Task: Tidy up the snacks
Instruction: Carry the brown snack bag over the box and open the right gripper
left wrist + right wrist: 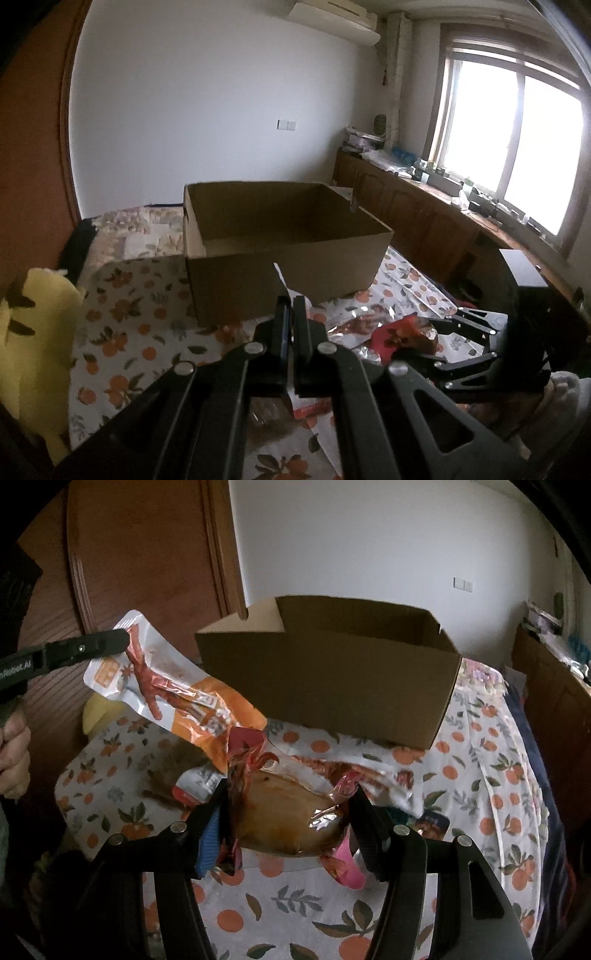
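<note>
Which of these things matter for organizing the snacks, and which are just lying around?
Job: orange pouch in left hand-held gripper; brown packet in right hand-held gripper; cardboard box.
Lying about: yellow plush toy; windowsill clutter.

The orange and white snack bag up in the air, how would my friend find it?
Start at the big brown cardboard box on the orange-patterned cloth. Look left of it, where the left gripper pinches the top of the orange and white snack pouch. Unlike the clear brown packet between the right gripper's fingers, it shows a red chicken foot.
</note>
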{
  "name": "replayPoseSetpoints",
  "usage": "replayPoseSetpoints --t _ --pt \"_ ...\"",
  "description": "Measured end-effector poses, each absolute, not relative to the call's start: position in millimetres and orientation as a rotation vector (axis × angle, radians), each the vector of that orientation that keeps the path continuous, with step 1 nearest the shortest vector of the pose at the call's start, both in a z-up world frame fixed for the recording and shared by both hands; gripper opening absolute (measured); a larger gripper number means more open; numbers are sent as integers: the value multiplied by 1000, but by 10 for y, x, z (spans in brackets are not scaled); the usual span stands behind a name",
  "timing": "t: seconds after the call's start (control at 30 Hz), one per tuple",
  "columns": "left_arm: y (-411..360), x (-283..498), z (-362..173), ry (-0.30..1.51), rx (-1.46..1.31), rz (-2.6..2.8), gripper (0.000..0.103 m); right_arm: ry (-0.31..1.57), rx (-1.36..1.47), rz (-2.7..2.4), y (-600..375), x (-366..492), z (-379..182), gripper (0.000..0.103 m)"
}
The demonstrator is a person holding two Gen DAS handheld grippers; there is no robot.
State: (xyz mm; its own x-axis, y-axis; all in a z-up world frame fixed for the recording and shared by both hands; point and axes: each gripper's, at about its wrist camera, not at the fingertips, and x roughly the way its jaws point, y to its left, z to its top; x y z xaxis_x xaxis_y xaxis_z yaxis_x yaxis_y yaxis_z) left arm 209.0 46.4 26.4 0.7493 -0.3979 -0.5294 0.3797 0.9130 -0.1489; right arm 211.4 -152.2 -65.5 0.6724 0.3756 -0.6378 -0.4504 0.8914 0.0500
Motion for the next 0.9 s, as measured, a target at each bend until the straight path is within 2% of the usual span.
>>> replayPoseSetpoints --t 0.3,0.53,0.9 --pt "350 2104 680 543 33 -429 0 657 -102 476 -1604 2119 -414 63" --pt "330 2228 1056 483 51 -419 0 589 -139 476 -1572 2286 21 63" --pt "312 2724 1511 390 61 -412 0 528 -153 483 -1449 2814 468 63"
